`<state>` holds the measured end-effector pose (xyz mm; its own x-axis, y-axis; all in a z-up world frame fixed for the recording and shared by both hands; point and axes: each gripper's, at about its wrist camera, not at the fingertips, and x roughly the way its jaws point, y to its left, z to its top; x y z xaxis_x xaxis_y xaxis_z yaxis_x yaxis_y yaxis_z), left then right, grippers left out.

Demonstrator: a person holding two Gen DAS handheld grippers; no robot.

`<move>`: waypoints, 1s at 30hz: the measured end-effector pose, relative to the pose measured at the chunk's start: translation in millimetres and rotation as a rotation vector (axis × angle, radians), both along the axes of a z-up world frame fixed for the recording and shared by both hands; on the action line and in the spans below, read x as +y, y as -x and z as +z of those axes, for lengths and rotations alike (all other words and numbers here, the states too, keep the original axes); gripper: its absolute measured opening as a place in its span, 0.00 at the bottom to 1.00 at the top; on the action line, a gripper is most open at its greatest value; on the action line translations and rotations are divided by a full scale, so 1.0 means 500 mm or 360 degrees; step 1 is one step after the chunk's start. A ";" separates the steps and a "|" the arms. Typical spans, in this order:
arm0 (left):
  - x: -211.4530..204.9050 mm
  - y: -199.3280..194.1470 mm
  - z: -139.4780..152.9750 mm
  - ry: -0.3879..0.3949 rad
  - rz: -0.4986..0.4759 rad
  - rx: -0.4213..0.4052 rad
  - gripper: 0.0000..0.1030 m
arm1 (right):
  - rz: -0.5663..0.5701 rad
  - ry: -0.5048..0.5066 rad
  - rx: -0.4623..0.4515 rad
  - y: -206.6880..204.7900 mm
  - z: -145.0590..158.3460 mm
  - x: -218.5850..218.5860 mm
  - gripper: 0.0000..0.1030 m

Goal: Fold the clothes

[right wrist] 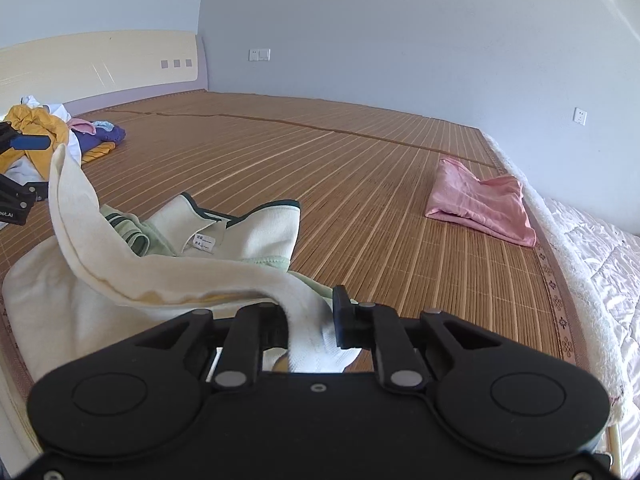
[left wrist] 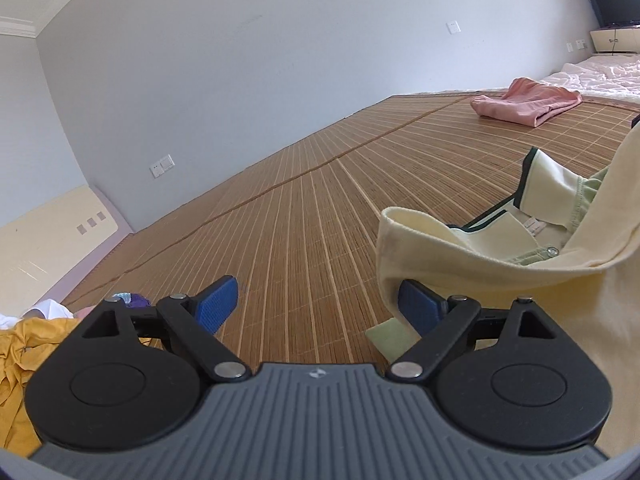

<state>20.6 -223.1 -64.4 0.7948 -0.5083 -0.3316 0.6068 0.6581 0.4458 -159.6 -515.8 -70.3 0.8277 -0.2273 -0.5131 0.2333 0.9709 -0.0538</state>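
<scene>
**Cream shirt lifted by its hem, mid-fold on the bed mat**

Left wrist view: my left hand-held gripper (left wrist: 320,312) stands wide. Its right finger (left wrist: 420,312) sits under the edge of the cream shirt (left wrist: 460,280), which drapes over it; the left finger is clear of the cloth, so nothing is pinched here. The shirt's dark-trimmed collar (left wrist: 532,184) lies further off on the bamboo mat (left wrist: 280,220). A pink garment (left wrist: 528,106) lies far right, folded. A yellow heap (left wrist: 24,352) is near left.

Right wrist view: my right hand-held gripper (right wrist: 310,320) is narrow, clamped on the cream shirt (right wrist: 180,280) at its edge, a ridge of it raised toward my left tool. The pile of unfolded clothes (right wrist: 60,136) lies far left.

Judgement: one shirt is in hand, hem raised, only one corner held. The next move calls for the left jaws to close on their edge, so both corners travel level.

Writing: a small white neck label (right wrist: 205,242) bears print too small to read; "ooLAI" shows on the left tool's body (right wrist: 10,213).
</scene>
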 end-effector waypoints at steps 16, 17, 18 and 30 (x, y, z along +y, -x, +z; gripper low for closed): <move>-0.009 -0.180 -0.059 0.0498 -0.0142 0.1131 0.88 | -0.0054 -0.0431 -0.0070 -0.007 -0.022 -0.106 0.79; -0.005 -0.187 -0.066 0.0560 -0.0143 0.1216 0.88 | -0.0038 -0.0484 -0.0080 -0.006 -0.023 -0.111 0.79; -0.002 -0.193 -0.073 0.0626 -0.0142 0.1289 0.88 | -0.0023 -0.0537 -0.0089 -0.005 -0.024 -0.115 0.81; -0.053 -0.194 -0.096 0.0599 -0.0248 0.1173 0.92 | -0.0065 -0.0934 -0.0256 -0.023 -0.053 -0.214 0.97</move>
